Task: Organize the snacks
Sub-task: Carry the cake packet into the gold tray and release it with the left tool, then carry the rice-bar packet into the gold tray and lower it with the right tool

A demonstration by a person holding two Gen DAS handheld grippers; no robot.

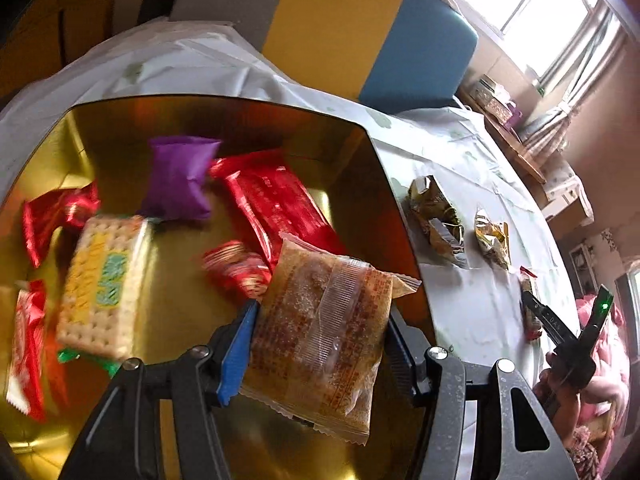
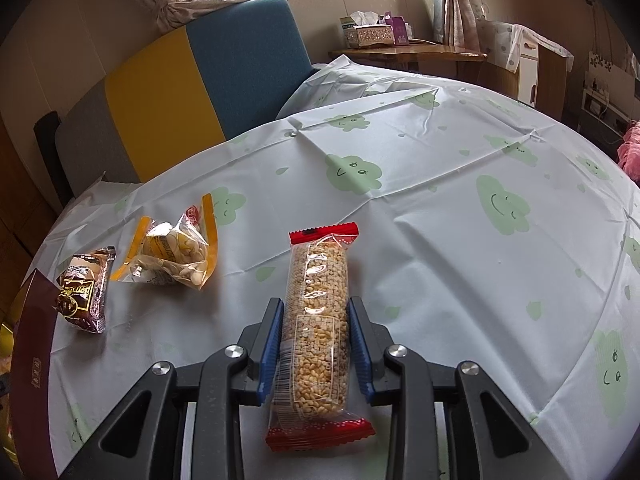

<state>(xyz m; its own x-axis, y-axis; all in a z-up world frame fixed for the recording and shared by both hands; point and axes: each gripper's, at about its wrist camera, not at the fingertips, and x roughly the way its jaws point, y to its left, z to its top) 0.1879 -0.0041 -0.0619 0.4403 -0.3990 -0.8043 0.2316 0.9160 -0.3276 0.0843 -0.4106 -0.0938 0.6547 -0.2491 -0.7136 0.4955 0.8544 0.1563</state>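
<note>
My left gripper [image 1: 320,316] is shut on a clear packet of brown crumbly pastry [image 1: 324,336] and holds it over the gold tin [image 1: 352,148]. The tin holds a purple packet [image 1: 178,178], a long red packet [image 1: 276,204], a cracker pack [image 1: 100,284] and other red wrappers. My right gripper [image 2: 316,312] stands around a puffed-rice bar with red ends [image 2: 318,312] lying on the tablecloth, its pads [image 2: 270,344] close against the bar's sides. The right gripper [image 1: 560,328] also shows at the right edge of the left wrist view.
Two loose snacks lie left of the bar: a yellow-striped clear bag [image 2: 176,254] and a dark brown packet [image 2: 82,288]; they also show beside the tin [image 1: 436,216]. The tin's maroon rim [image 2: 30,360] is at far left. A cloud-print tablecloth [image 2: 440,208] covers the table; a yellow-blue chair [image 2: 200,80] stands behind.
</note>
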